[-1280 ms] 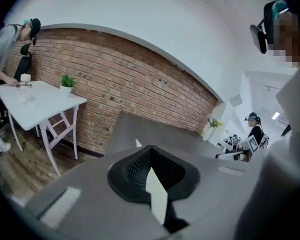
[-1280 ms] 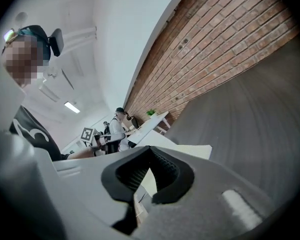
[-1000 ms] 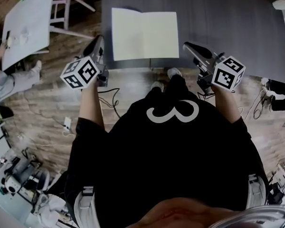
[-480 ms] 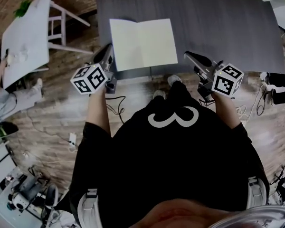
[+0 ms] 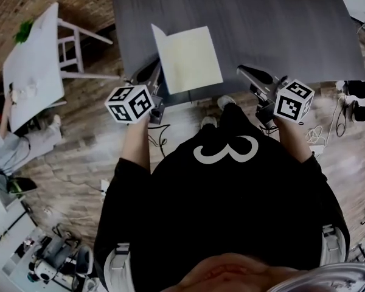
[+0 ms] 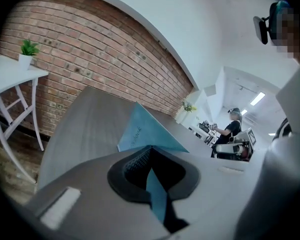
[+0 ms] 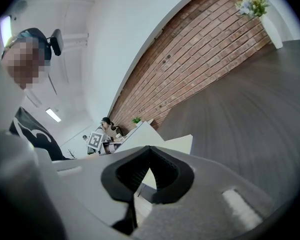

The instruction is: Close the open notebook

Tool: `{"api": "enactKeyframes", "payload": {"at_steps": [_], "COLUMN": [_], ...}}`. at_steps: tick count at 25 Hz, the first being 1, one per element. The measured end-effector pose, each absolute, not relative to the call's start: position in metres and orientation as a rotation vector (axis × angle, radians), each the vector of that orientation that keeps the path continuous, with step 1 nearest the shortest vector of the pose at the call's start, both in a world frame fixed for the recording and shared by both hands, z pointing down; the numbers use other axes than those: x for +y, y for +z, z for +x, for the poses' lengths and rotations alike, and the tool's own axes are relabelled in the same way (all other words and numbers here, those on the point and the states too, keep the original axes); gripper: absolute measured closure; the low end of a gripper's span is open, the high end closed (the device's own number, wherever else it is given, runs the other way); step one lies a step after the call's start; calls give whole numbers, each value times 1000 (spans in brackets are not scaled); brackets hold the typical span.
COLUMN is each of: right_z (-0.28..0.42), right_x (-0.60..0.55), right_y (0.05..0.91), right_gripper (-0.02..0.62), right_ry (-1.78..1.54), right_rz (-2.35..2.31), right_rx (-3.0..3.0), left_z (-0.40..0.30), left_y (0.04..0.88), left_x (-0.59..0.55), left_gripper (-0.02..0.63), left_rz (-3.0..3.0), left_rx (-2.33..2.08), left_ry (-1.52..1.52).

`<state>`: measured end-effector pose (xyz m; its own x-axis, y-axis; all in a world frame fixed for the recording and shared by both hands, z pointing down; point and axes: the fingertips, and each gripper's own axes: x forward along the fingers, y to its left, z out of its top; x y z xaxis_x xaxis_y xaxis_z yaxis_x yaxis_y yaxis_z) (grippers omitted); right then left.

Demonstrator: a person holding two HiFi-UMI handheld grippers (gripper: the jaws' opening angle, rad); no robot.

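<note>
Since half a second ago the left half of the notebook (image 5: 191, 58) has come up off the table (image 5: 280, 29); it lay flat open then, now the left leaf stands tilted over the right page and shows only as a narrow sliver in the head view. The left gripper (image 5: 156, 72) has moved right with it, in toward the spine. The left gripper view shows its jaws shut on the lower edge of the blue cover (image 6: 145, 131), which passes between the pads and rises away from the left gripper (image 6: 151, 148) at a slant. The right page lies flat near the front edge of the table.

The right gripper (image 5: 242, 70) sits just right of the notebook, near the page's lower right corner and apart from it. Its jaws are together with nothing in them; the right gripper view shows the cream page (image 7: 179, 144) beyond the right gripper (image 7: 150, 148). Whether that gripper touches the table is hard to tell.

Both forearms reach forward from the black shirt, marker cubes up, left one angled inward, right one angled up-left. A white side table (image 5: 30, 66) stands well to the left on the wood floor.
</note>
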<state>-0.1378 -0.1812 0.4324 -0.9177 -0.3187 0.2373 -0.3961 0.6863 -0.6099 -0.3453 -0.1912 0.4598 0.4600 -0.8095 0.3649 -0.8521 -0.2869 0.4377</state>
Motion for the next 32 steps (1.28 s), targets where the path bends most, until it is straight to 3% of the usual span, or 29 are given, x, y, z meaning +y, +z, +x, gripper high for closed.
{"api": "enactKeyframes", "payload": {"at_steps": [14, 32], "right_z": [-116, -109], "right_x": [-215, -238], "right_y": [448, 453], "right_gripper": [594, 594], "right_ry": [1124, 1181], "right_rz": [654, 729], "right_rx": [-2747, -2753], "left_z": [-282, -271], "left_y": [510, 560], "left_x": [-226, -238], "left_gripper": [595, 594], "left_rz": [2107, 1983], "left_rx": [-1276, -1337], "left_ry": [335, 702]}}
